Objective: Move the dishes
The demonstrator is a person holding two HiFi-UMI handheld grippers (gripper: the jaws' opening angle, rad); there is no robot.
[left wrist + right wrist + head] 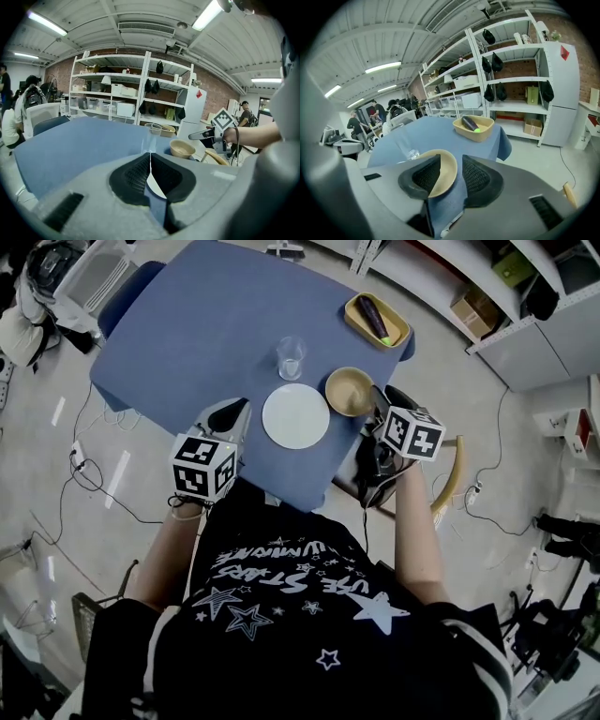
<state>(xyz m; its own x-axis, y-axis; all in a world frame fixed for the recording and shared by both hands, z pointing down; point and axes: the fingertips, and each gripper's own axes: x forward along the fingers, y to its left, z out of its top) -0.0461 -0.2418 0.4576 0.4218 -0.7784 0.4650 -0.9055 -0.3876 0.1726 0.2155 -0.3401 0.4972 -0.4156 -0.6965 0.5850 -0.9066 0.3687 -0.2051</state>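
While scanning the head view, note bowl (347,390) on table (187,334) just beside plate (295,415), w/ glass (291,357) near behind both. Note right gripper (380,401) at bowl's rim and left gripper (230,413) just short of plate's edge.

Left gripper view: pads pressed together on nothing, plate glimpsed low past them. Open before reaching in.

Right gripper view: 2 pads apart, straddling bowl's rim, not pinching. Prob. best: seat rim deep betw. pads, close firmly, lift level, steer clear of plate & glass.

The right gripper (451,164) is covering part of the tan bowl (446,171); the left gripper (150,157) is hiding most of the plate (154,184).
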